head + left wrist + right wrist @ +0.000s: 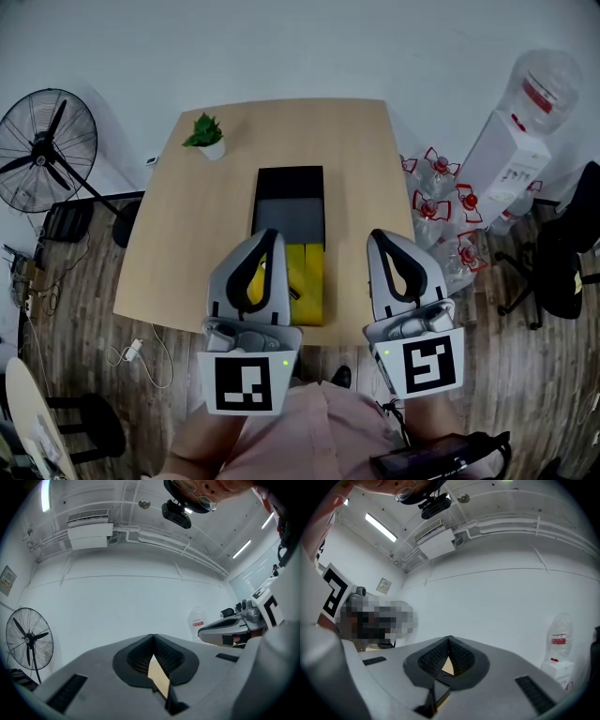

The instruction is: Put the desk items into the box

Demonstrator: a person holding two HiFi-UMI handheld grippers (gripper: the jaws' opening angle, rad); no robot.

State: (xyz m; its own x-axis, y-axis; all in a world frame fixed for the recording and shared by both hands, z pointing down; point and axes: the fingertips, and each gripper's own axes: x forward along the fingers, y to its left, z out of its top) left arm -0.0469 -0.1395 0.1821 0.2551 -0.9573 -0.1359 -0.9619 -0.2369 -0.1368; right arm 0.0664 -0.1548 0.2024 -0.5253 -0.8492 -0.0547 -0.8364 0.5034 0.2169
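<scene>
On the table (361, 169), head view only: box (291, 178)

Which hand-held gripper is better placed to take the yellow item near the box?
Probably the left hand-held gripper: in the head view it overlaps the yellow item. The right hand-held gripper is further aside. Both are shut and empty.

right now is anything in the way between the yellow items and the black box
Nothing visible does. The yellow items lie on the table right at the near end of the black box, with nothing between them.
</scene>
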